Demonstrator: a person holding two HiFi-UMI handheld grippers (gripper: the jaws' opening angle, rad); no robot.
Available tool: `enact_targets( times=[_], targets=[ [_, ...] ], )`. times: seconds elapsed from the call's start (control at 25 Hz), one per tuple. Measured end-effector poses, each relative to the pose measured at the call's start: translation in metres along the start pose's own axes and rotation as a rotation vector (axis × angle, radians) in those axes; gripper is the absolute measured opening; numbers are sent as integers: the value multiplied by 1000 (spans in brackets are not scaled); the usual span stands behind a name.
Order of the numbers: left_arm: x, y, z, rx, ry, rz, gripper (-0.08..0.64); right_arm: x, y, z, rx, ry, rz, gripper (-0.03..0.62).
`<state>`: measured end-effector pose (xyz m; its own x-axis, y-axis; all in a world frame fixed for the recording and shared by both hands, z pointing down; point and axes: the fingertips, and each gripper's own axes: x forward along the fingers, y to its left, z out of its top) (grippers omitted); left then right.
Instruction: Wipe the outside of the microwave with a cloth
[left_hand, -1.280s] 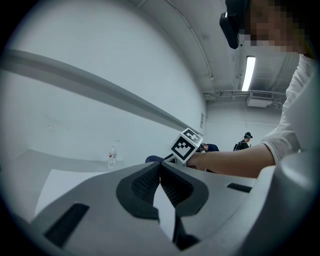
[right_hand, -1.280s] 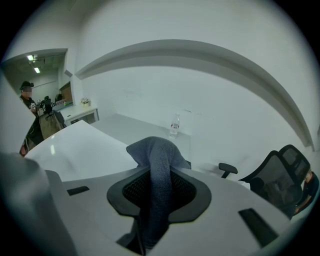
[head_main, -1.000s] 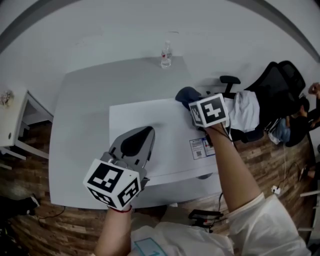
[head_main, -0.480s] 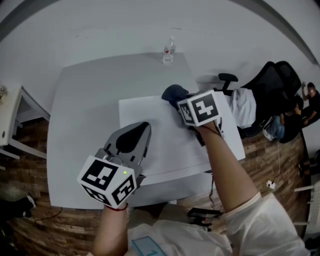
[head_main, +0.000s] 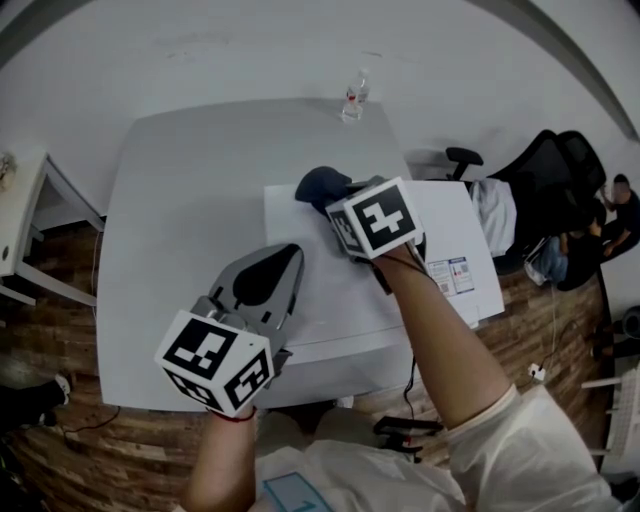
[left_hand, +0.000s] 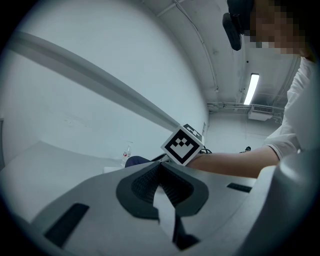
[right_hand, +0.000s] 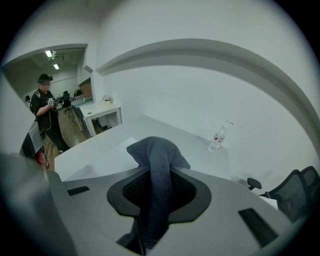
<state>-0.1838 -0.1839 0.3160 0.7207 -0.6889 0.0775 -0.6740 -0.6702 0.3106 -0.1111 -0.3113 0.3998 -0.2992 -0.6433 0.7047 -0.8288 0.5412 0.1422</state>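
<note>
right gripper clamps the dark cloth on the microwave; left gripper closed, empty.

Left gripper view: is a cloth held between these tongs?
No, nothing lies between the tongs of the left gripper, and their tips meet.

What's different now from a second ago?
The right gripper, clamped on the dark cloth, swept it leftward along the back of the top of the microwave. The left gripper drifted toward its left edge. Unchanged: cloth still gripped, left gripper shut and empty, bottle standing on the table.
</note>
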Motion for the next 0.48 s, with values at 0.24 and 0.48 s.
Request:
enact_targets(
  times=[0.24,0.48],
  targets=[
    [-12,13,-5,-22,-9,-6,3,9,30,18,-50,-10,28,97],
    [-29,28,-5,-49,-13,-7,3,16,67,36,-196,9,59,97]
  ],
)
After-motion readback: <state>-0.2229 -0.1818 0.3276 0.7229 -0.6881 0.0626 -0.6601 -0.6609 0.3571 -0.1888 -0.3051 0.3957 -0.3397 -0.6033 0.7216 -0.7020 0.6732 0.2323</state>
